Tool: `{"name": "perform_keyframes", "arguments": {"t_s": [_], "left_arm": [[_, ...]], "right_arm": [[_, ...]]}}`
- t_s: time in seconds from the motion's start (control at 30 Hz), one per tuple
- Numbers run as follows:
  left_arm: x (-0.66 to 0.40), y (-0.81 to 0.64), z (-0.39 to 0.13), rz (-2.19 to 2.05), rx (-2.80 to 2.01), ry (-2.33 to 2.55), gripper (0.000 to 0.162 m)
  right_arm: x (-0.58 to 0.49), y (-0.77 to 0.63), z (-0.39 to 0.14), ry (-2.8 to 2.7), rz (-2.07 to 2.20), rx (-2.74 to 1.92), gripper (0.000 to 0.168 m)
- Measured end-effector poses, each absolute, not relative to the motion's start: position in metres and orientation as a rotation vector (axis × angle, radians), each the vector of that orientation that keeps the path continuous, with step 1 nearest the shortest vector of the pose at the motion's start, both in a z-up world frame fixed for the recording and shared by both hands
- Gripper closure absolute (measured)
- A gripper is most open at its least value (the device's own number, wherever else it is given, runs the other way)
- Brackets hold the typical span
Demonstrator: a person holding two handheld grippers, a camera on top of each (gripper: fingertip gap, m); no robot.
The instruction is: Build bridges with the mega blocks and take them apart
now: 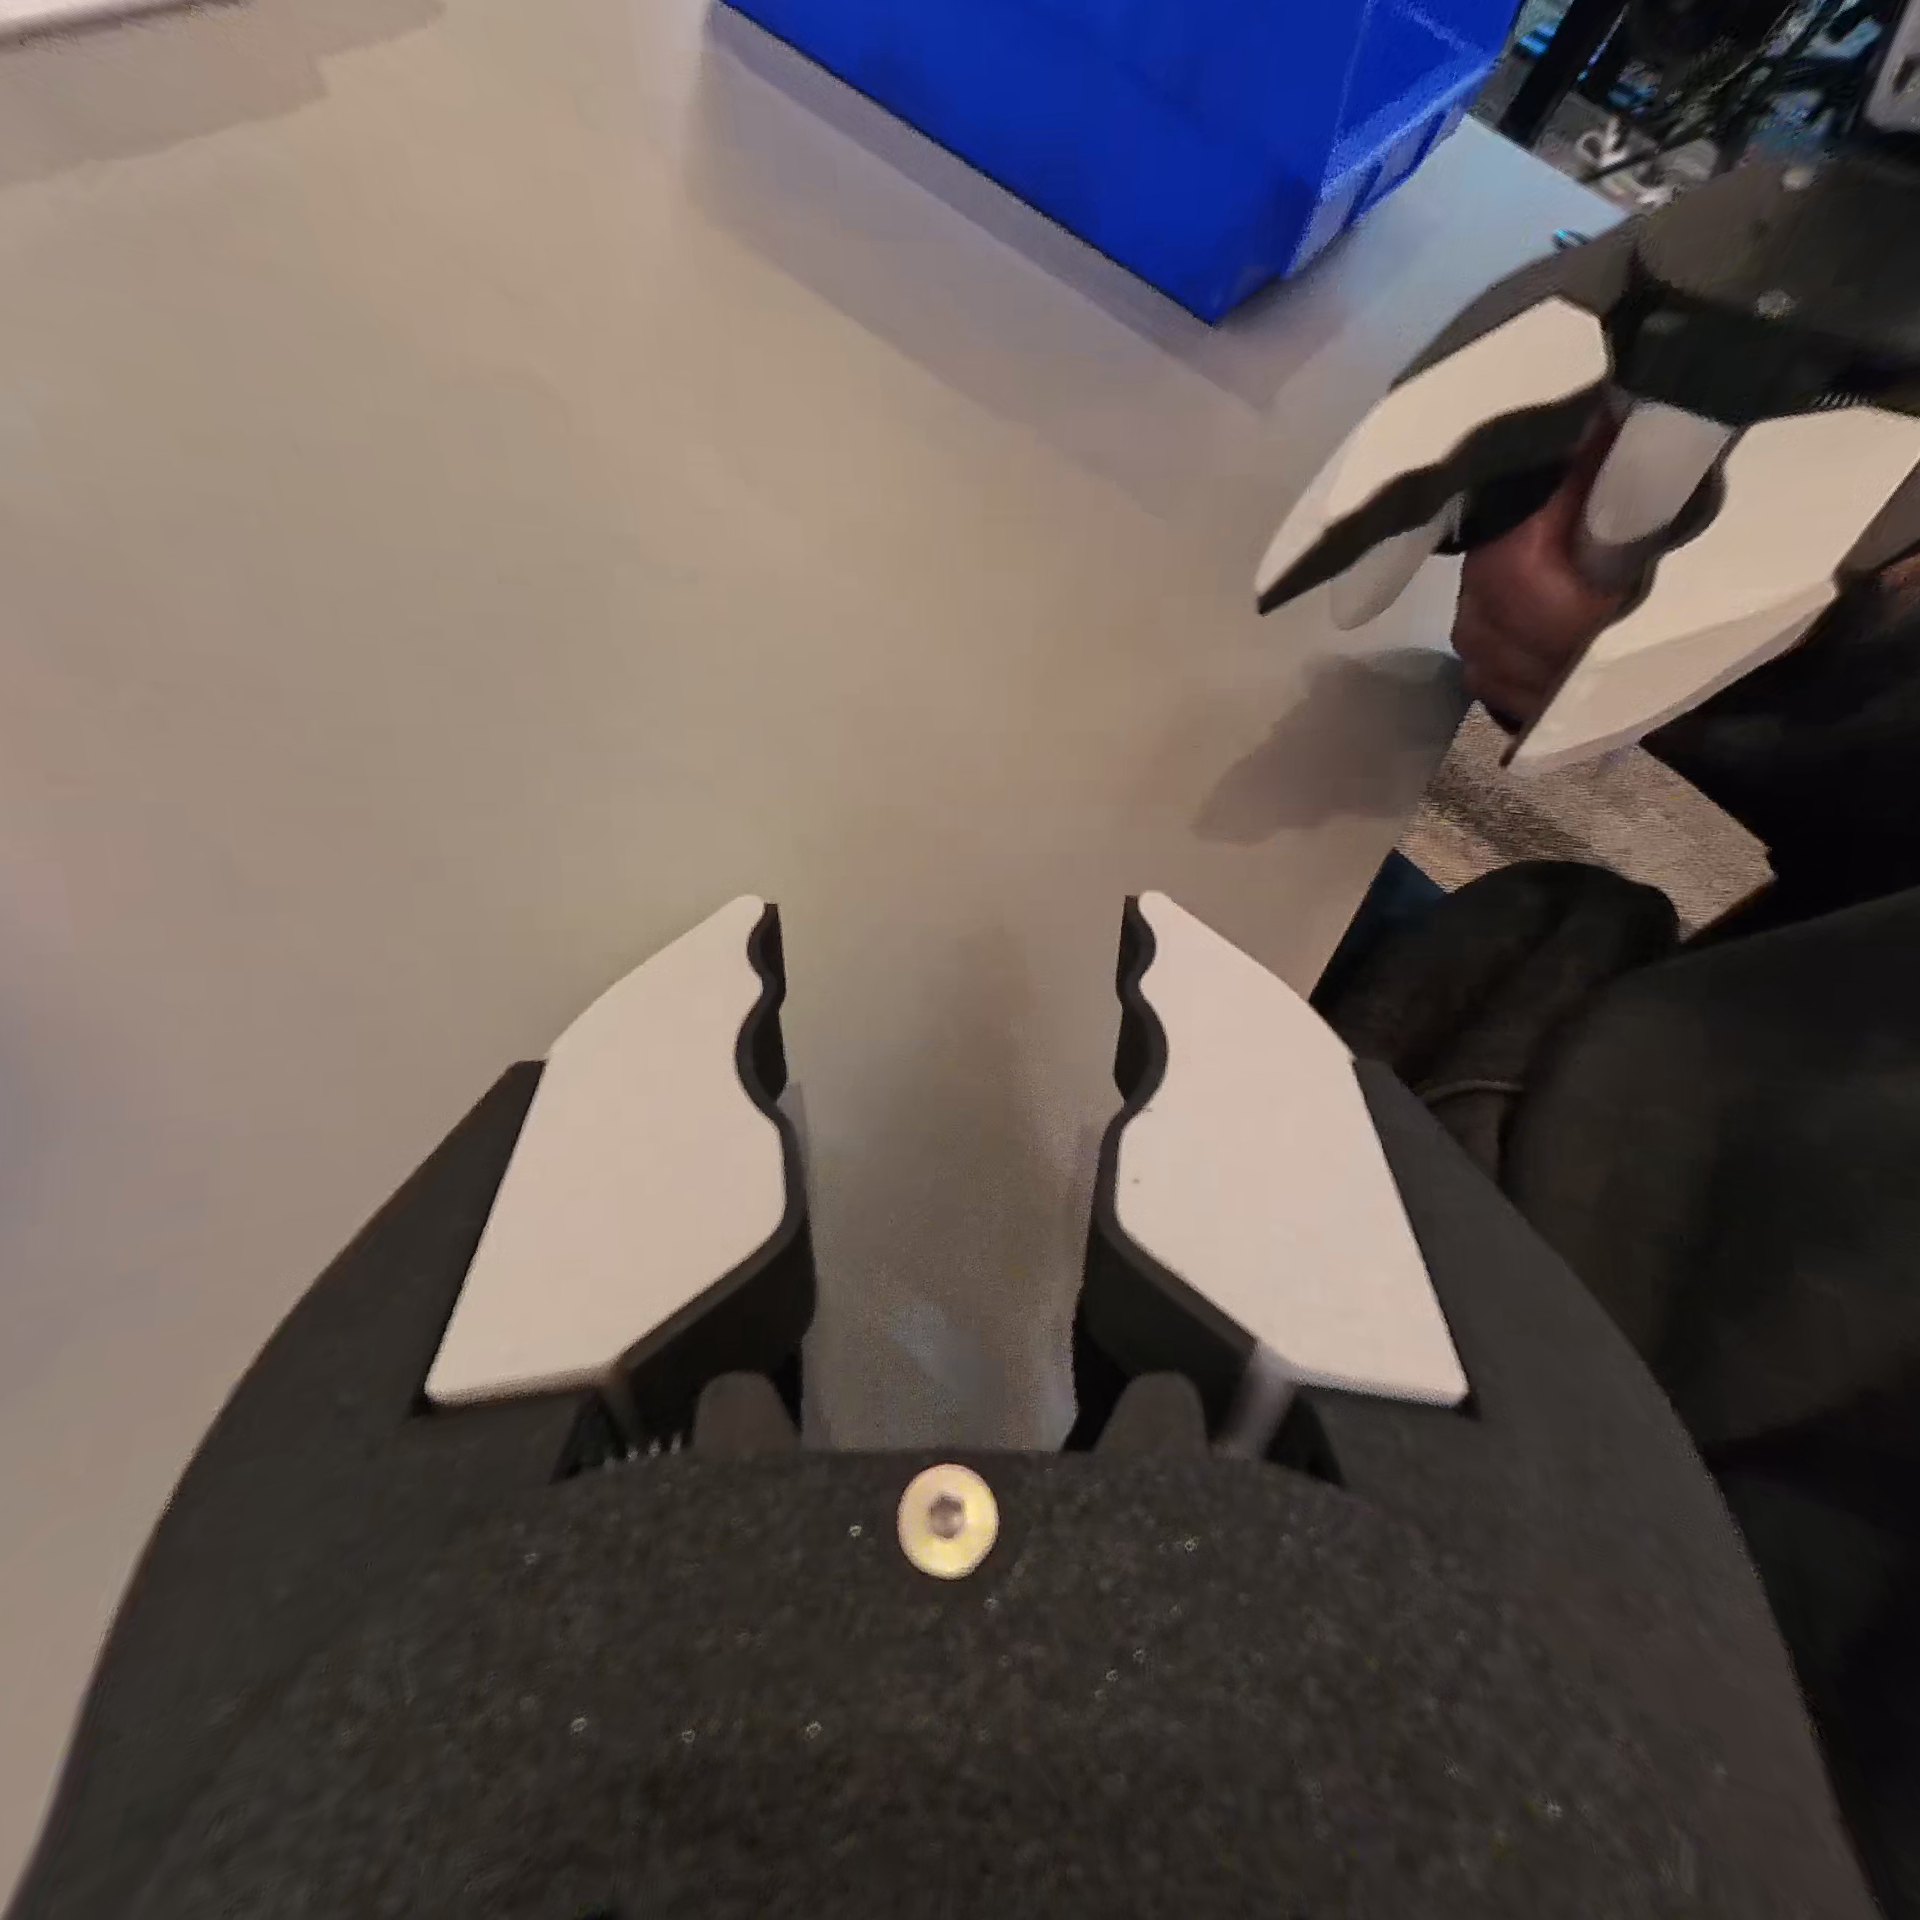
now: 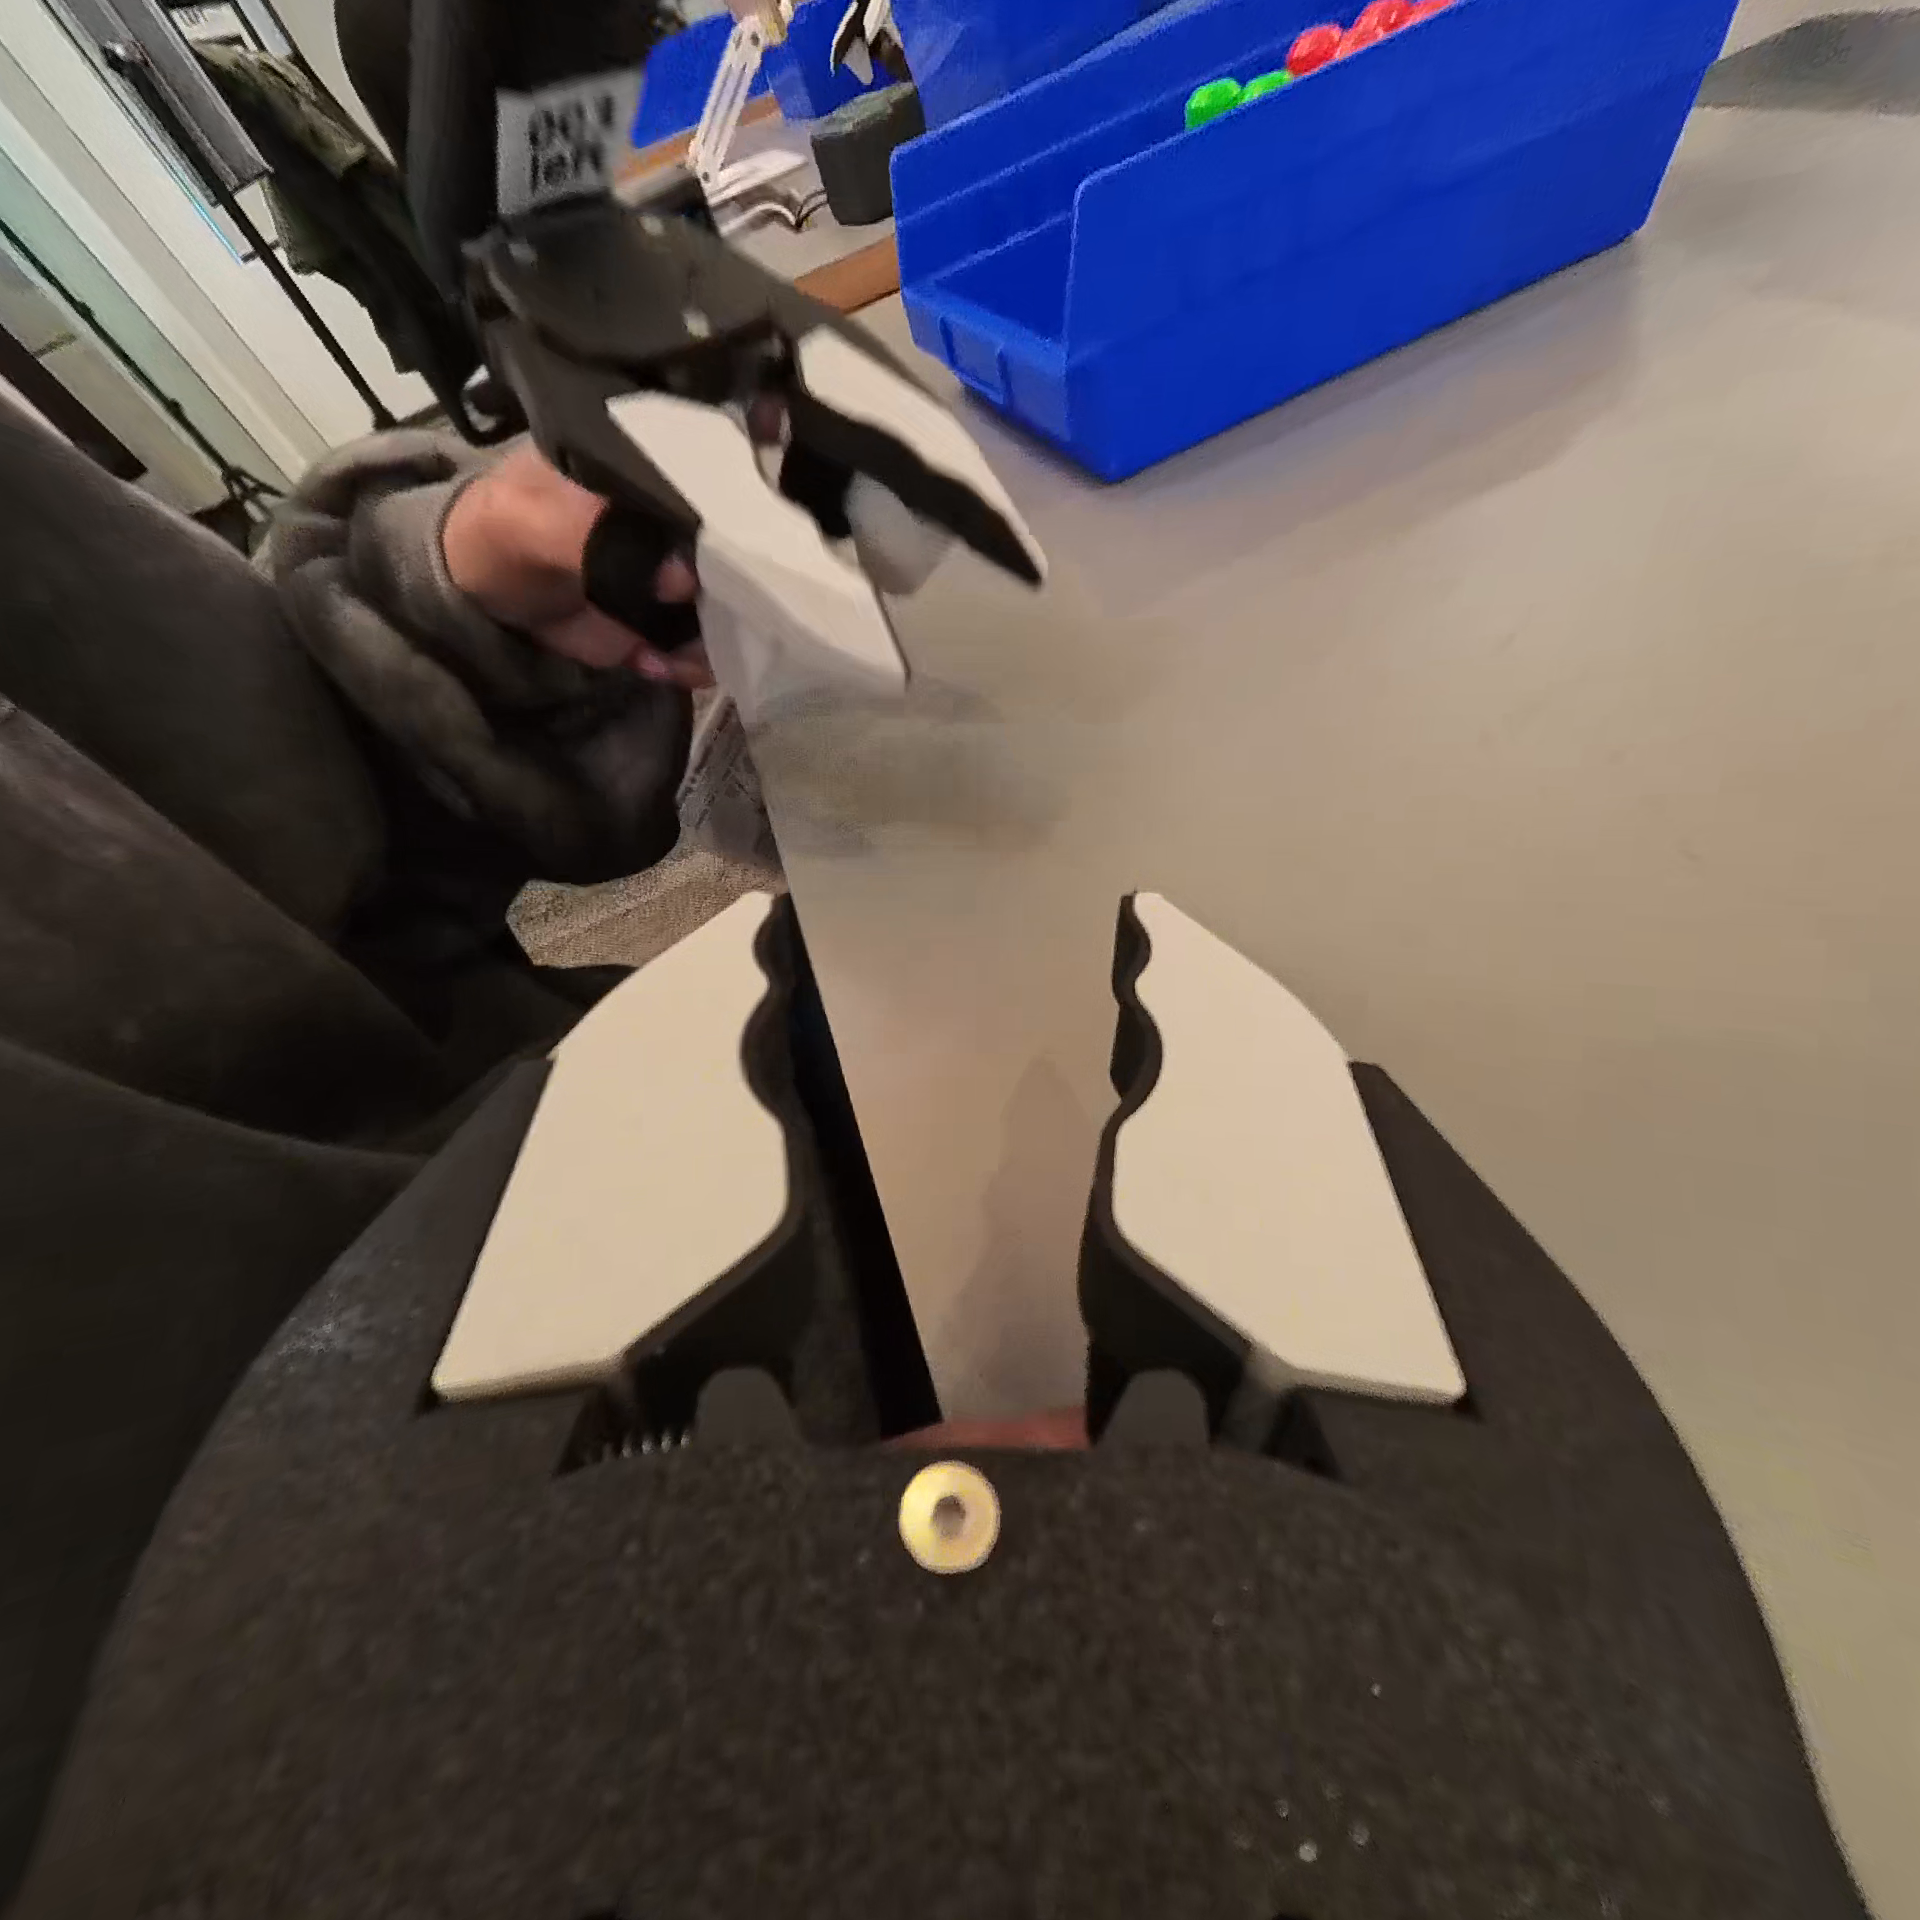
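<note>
Your left tongs (image 1: pixel 951 914) and right tongs (image 2: pixel 951 909) both stand wide, empty, above the grey table (image 1: pixel 416 623). Blue bin (image 2: pixel 1247 260) holds red and green mega blocks (image 2: pixel 1309 52).

- Your blocks (image 2: pixel 1320 52) sit in a blue bin (image 2: pixel 1247 312) at the far side of the grey table, visible only in the right wrist view.
- You can see round green studs (image 2: pixel 1231 99) nearer you and red ones (image 2: pixel 1361 36) behind them.
- Their exact number and shapes can't be made out.

Soft even light, faint table (image 1: pixel 520 623) shadows, motion blur, wide-angle edge distortion.
</note>
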State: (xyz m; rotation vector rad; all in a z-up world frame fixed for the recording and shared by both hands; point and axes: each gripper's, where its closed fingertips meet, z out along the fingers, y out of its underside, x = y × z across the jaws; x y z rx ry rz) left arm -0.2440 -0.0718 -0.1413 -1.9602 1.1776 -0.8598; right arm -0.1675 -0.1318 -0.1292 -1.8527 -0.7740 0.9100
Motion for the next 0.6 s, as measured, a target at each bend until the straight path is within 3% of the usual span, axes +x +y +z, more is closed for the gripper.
{"name": "perform_keyframes", "arguments": {"t_s": [0.23,0.3,0.4,0.6], "left_arm": [[-0.362,0.052,-0.062,-0.221,-1.968,1.414,0.113],[-0.397,0.091,-0.066,-0.068,-2.090,1.564,0.103],[-0.436,0.163,-0.067,0.197,-2.090,1.688,0.110],[-0.458,0.226,-0.102,0.125,-2.206,1.841,0.112]], "right_arm": [[-0.156,-0.130,-0.135,-0.739,0.961,-1.877,0.110],[-0.156,-0.131,-0.134,-0.734,1.000,-1.879,0.110],[-0.156,-0.132,-0.134,-0.734,1.025,-1.876,0.111],[-0.158,-0.131,-0.135,-0.721,1.063,-1.887,0.112]]}}
